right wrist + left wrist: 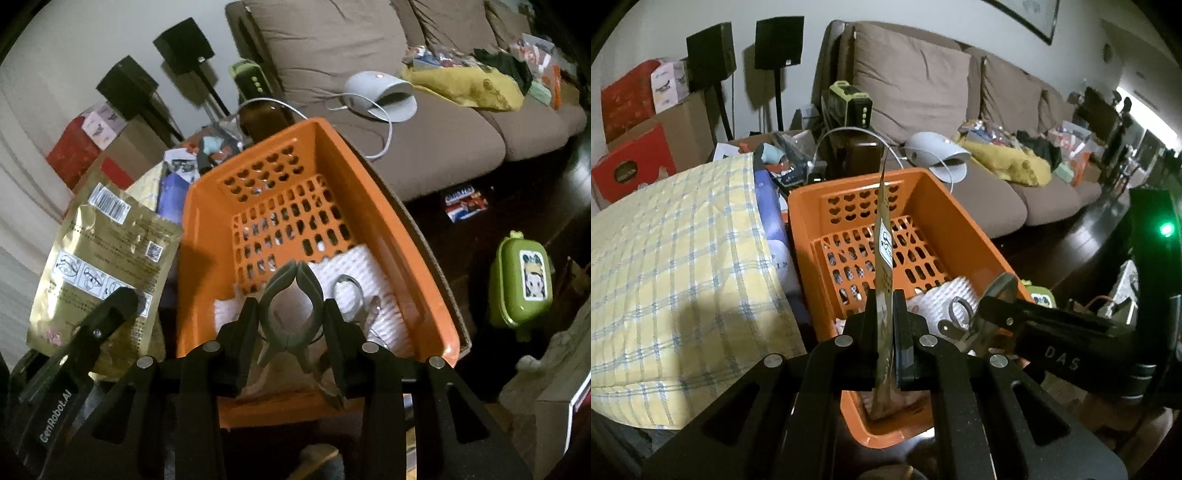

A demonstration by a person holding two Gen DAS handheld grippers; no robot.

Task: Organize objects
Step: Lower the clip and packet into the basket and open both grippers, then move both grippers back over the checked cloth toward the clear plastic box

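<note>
While the orange basket [945,221] stands in front of the brown sofa [923,85], a gold foil pouch [884,258] is gripped edge-on in the clenched left claw [885,321] and is held upright above the basket's near end. In the right wrist view the same pouch [99,266] is seen flat, left of the basket [207,206], with its barcode at the top. A grey-green clothes peg [290,310] is grasped by its handles in the right claw [290,325], just above the basket floor. A white ribbed pad [365,284] and a metal ring [347,291] are seen lying in the basket. A green lidded box [521,284] is placed apart to the right.
</note>
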